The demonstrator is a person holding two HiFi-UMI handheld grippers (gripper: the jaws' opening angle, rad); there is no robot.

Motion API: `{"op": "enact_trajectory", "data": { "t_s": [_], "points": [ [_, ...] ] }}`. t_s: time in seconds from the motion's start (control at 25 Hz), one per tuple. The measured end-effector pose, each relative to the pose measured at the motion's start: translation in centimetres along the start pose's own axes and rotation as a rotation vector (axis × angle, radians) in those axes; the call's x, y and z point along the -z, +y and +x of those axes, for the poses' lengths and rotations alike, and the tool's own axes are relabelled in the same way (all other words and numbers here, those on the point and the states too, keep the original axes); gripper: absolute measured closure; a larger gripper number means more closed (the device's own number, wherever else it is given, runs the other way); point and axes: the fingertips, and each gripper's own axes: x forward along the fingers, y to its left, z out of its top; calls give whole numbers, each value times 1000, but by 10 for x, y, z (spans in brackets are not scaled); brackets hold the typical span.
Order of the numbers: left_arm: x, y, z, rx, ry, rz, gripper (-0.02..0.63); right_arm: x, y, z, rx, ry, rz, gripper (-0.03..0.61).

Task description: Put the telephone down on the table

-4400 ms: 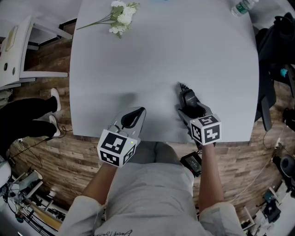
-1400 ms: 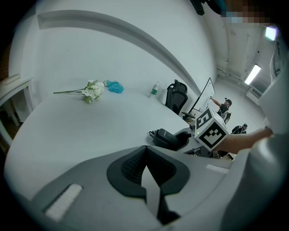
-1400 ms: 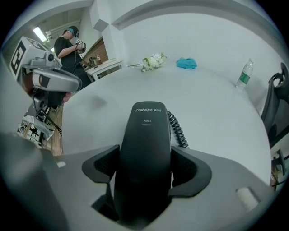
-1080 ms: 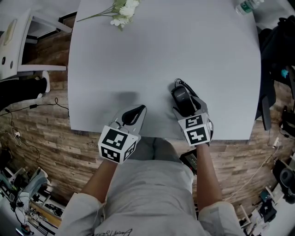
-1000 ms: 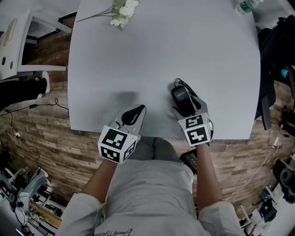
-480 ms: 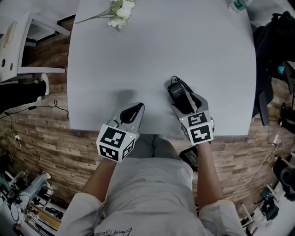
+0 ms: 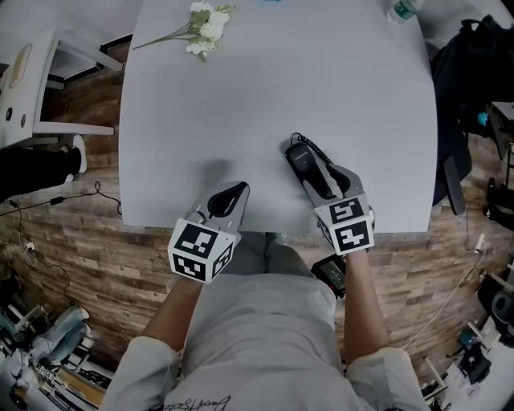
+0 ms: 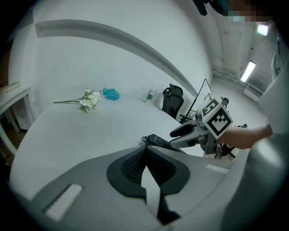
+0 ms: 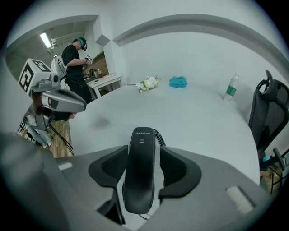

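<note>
A black telephone handset point(image 7: 307, 164) with a coiled cord lies low over the grey table point(image 7: 281, 80), near its front edge. My right gripper point(image 7: 324, 181) straddles it. In the right gripper view the handset point(image 9: 141, 167) stands lengthwise between the jaws, which are closing. The left pad is against it and a thin gap shows at the right pad point(image 9: 174, 169). My left gripper point(image 7: 229, 201) hovers at the front edge, its tips point(image 8: 145, 151) together with nothing in them. From that side I see the handset point(image 8: 158, 141) and the right gripper point(image 8: 189, 133).
White flowers point(image 7: 205, 24) lie at the table's far left, a water bottle point(image 7: 401, 10) at the far right, and a blue cloth point(image 9: 178, 81) at the back. A black chair point(image 7: 466, 88) stands right of the table. A black device point(image 7: 331, 273) rests at my lap.
The right gripper and handset have turned to point more to the left and sit slightly farther onto the table. The left gripper has stayed in place.
</note>
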Motion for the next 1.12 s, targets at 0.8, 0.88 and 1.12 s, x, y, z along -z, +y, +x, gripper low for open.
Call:
{"op": "enact_trajectory", "data": {
  "t_s": [0.8,0.88,1.12],
  "points": [
    [-19,-36,-18,6,-39,54,597,3,-5,-56,18,-109,-11,572],
    [-18,-39,-20,3,-40,59,597,7,-4,-60,23,-110,-14,571],
    [-18,-46,-23,-1,-48,67,597,12,-1,-72,2,-132,12,571]
  ]
}}
